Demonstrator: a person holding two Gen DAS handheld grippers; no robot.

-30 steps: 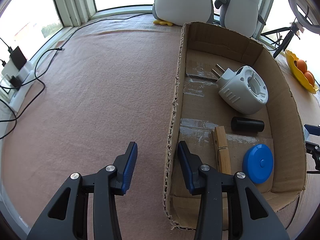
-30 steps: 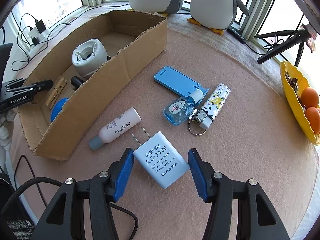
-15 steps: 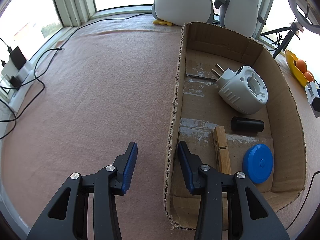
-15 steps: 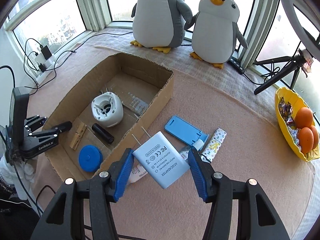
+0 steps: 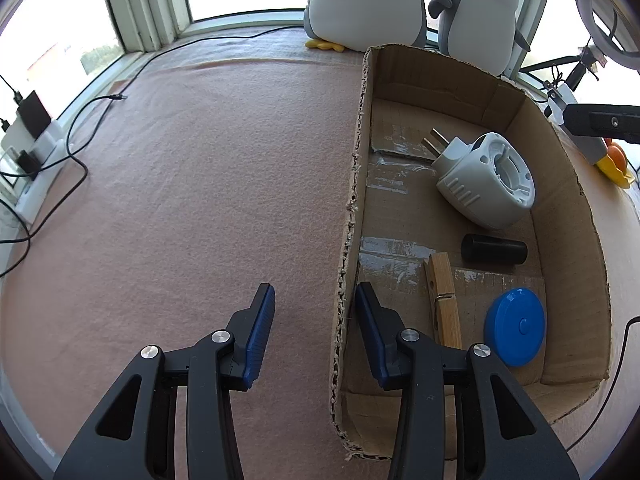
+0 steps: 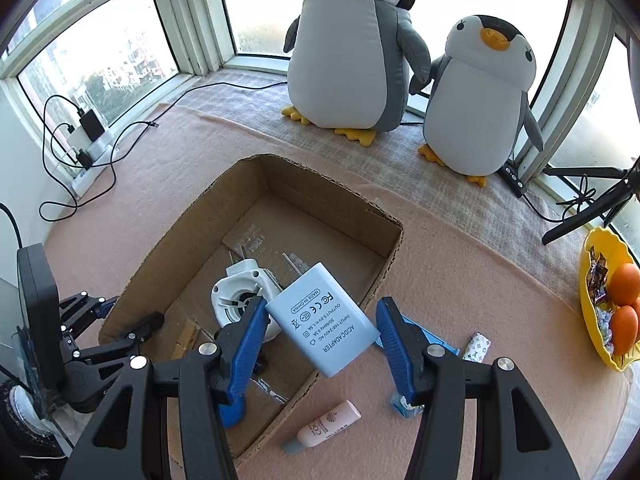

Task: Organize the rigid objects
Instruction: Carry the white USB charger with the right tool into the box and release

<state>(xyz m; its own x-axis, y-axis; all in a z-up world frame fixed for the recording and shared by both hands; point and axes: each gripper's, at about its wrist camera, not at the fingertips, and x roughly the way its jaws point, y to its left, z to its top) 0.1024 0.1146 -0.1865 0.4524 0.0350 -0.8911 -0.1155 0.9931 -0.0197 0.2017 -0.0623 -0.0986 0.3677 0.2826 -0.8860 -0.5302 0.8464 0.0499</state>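
Note:
My right gripper (image 6: 322, 322) is shut on a pale blue AC/DC adapter (image 6: 323, 317) and holds it in the air above the open cardboard box (image 6: 394, 248). The box (image 5: 592, 240) holds a white plug adapter (image 5: 486, 180), a black cylinder (image 5: 494, 249), a wooden clothespin (image 5: 443, 300) and a blue round disc (image 5: 515, 322). My left gripper (image 5: 314, 332) is open and empty, with one finger on each side of the box's near left wall. A pink tube (image 6: 326, 426), a blue phone stand (image 6: 436, 342) and a patterned lighter (image 6: 476, 346) lie on the cloth right of the box.
Two plush penguins (image 6: 360, 44) stand at the back by the window. A yellow bowl with oranges (image 6: 600, 300) sits at the right. A power strip with chargers and cables (image 6: 86, 140) lies at the left. A black tripod (image 6: 592, 208) stands at the right.
My right gripper has lifted the adapter from the cloth and carried it left and forward to above the box. The left gripper has not moved.

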